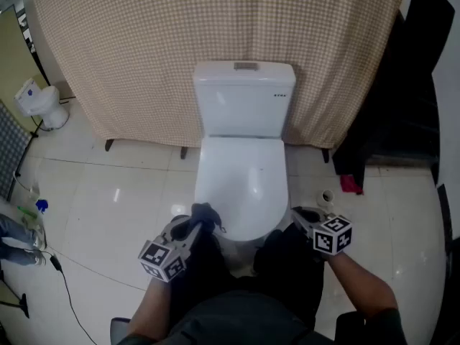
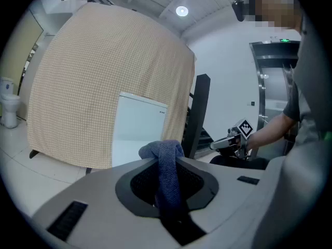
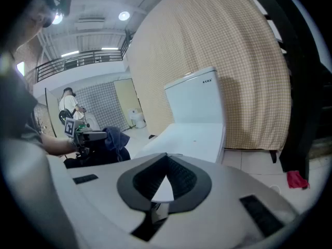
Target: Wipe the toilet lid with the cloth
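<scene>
The left gripper (image 2: 167,191) is clenched on a blue cloth (image 2: 167,162), which is pinched between the jaws and bunched up over their tips. In the head view this left gripper (image 1: 201,220) is held at the front left edge of the toilet lid (image 1: 241,171), with the cloth (image 1: 204,212) at the rim. Whether the cloth is pressed against the lid cannot be told.

The right gripper (image 3: 165,162) is closed, tips together, with nothing gripped. Only a sliver of the white toilet lid (image 3: 192,139) is seen past the jaws. The right gripper (image 1: 302,214) is held just beside the lid's front right edge, well apart from the left gripper.

The lid is shut and lies flat. Behind it the white tank (image 1: 244,103) is seen against a checked beige curtain (image 1: 215,20). A small red object (image 1: 351,184) lies on the tiled floor (image 1: 122,200) to the right of the toilet.
</scene>
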Available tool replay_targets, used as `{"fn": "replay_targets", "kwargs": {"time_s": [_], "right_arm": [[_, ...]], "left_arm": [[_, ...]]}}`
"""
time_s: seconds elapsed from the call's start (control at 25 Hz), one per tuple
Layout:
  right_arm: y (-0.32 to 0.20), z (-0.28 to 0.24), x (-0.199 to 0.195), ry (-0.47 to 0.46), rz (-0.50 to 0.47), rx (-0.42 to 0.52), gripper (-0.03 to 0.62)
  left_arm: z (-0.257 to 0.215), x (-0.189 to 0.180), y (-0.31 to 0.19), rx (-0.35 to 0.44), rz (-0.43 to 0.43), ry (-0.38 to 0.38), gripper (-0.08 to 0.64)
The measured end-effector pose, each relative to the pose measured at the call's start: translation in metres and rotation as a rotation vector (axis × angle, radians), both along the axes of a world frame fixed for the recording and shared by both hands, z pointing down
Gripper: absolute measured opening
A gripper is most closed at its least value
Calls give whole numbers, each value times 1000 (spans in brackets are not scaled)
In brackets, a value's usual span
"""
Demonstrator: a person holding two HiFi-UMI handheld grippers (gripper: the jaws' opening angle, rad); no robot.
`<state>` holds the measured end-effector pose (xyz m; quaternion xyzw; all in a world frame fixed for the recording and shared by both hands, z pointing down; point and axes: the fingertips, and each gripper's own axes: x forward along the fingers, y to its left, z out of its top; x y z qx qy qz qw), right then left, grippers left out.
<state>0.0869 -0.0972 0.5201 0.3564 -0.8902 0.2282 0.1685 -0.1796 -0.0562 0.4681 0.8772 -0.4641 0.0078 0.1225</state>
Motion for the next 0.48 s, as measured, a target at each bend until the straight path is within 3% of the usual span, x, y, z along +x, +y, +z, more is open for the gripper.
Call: {"fn": "replay_targets", "kwargs": {"time_s": [0.32,0.48], "right_arm": [[-4,-47,-10,-34,-7,94,5],[-3,-78,-14,-48,-4,145,5]], "left_arm": [[-37,16,3,48,11,46,63],[-57,27,0,91,10,23,63]]}}
